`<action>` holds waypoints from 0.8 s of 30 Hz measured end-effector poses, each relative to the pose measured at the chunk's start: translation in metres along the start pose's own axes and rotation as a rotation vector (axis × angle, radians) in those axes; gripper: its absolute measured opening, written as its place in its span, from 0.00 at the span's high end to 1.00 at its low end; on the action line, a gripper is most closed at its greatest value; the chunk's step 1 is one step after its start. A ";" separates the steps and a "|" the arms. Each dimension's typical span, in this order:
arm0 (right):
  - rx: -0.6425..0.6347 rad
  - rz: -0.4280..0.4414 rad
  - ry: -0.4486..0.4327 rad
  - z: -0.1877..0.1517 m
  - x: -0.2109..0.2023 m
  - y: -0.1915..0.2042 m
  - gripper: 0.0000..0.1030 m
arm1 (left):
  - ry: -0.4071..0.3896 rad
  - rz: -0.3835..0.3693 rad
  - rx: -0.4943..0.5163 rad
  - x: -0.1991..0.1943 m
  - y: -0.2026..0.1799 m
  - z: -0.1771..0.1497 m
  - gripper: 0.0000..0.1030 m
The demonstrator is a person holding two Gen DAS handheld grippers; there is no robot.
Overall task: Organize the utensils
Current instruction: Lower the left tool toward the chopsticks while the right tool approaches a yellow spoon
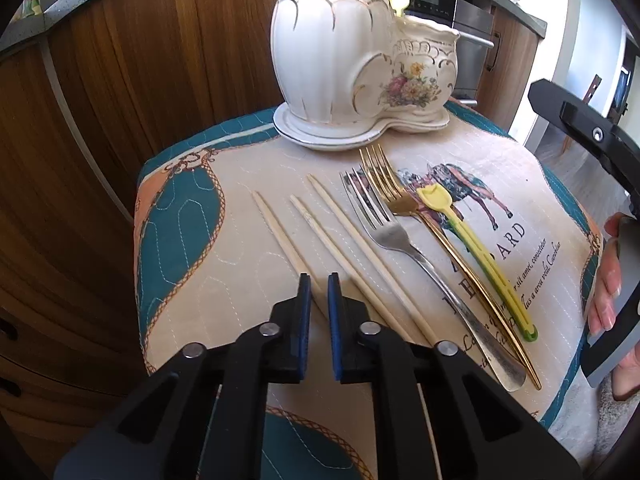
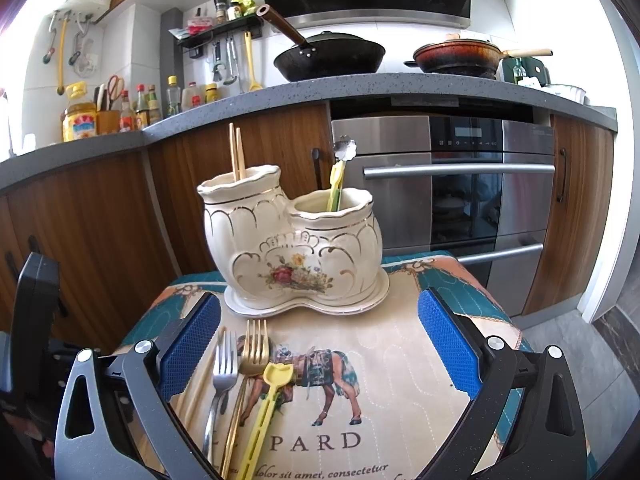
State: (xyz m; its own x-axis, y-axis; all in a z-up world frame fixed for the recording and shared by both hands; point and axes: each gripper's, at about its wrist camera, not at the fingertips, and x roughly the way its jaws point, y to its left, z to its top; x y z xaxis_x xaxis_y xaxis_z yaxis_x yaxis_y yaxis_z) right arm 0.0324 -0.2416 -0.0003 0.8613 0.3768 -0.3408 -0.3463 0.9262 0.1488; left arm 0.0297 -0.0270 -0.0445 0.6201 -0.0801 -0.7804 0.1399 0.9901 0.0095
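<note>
A white ceramic two-pot utensil holder [image 1: 344, 60] [image 2: 294, 248] stands at the far end of a quilted mat [image 1: 224, 216] [image 2: 404, 344]. Its tall pot holds two chopsticks [image 2: 236, 152]; its low pot holds a yellow utensil [image 2: 336, 184]. On the mat lie three chopsticks [image 1: 340, 240], a silver fork [image 1: 396, 240] [image 2: 222, 372], a gold fork [image 1: 404, 200] [image 2: 254, 348] and a yellow plastic utensil [image 1: 472, 240] [image 2: 272, 388]. My left gripper [image 1: 319, 284] is nearly shut around the leftmost chopstick [image 1: 276, 228]. My right gripper [image 2: 320, 344] is wide open above the mat, empty.
Wooden cabinets [image 1: 120, 100] and a steel oven [image 2: 452, 184] stand behind the mat. The counter [image 2: 360, 84] carries pans and bottles. The right gripper's body and the hand holding it [image 1: 608, 272] show at the right edge of the left wrist view.
</note>
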 end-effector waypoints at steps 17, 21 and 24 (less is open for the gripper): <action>0.007 -0.007 0.147 -0.007 0.020 -0.002 0.05 | 0.062 -0.083 -0.067 0.001 0.005 -0.003 0.85; -0.008 0.003 0.198 -0.009 0.021 0.001 0.05 | 0.058 -0.063 -0.061 0.003 0.001 0.000 0.78; -0.022 0.020 0.276 -0.014 0.020 0.005 0.11 | 0.045 -0.075 -0.076 0.000 0.002 0.003 0.75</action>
State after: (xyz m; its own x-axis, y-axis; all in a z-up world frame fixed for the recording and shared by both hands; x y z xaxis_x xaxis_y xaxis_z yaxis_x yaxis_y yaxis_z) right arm 0.0428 -0.2291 -0.0198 0.7212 0.3808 -0.5788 -0.3728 0.9174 0.1390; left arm 0.0325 -0.0250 -0.0423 0.5746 -0.1505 -0.8044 0.1242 0.9876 -0.0961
